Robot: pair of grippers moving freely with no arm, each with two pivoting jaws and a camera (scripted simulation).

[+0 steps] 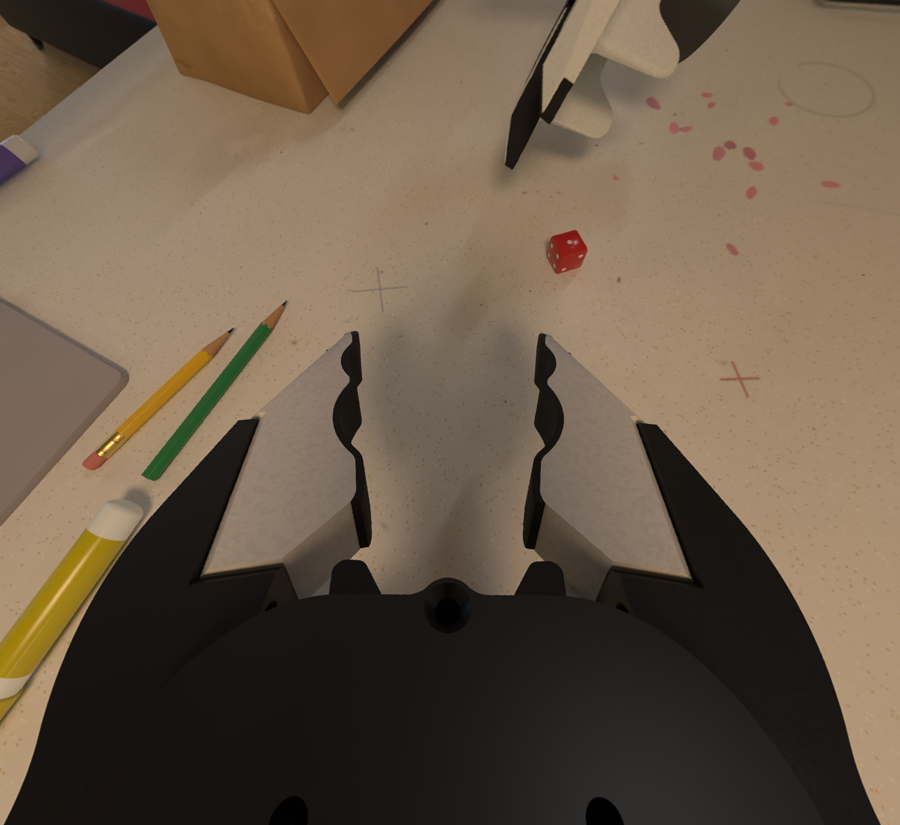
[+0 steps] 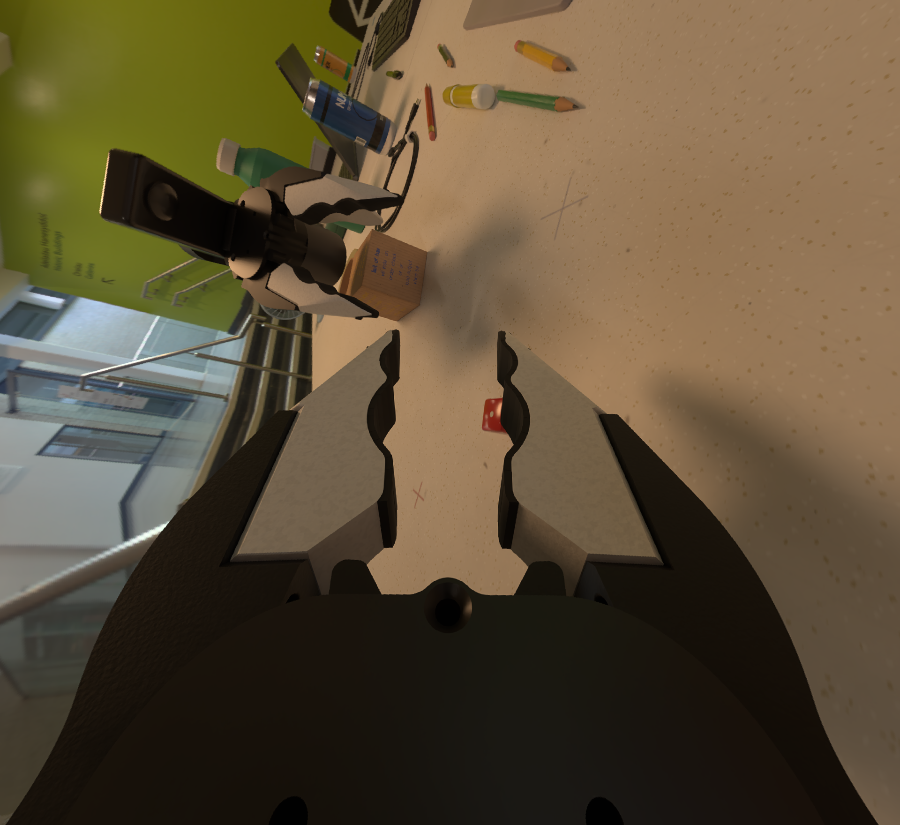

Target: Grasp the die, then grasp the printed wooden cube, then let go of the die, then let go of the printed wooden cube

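Note:
The red die (image 1: 566, 251) with white pips lies on the beige table, ahead and to the right of my open, empty left gripper (image 1: 448, 336). My right gripper (image 1: 550, 144) hangs beyond the die, above the table. In the right wrist view the die (image 2: 491, 414) shows between the open fingers of my right gripper (image 2: 448, 335), partly hidden by one finger and not held. The printed wooden cube (image 2: 389, 273) stands on the table farther off, behind the open left gripper (image 2: 387, 256). The cube is out of the left wrist view.
A cardboard box (image 1: 292, 8) stands at the back left. A yellow pencil (image 1: 160, 397), a green pencil (image 1: 214, 392), a yellow stick (image 1: 63, 597) and a grey pad (image 1: 44, 392) lie left. A blue can (image 2: 346, 115), green bottle (image 2: 258, 163) and keyboard (image 2: 399, 12) stand beyond the cube.

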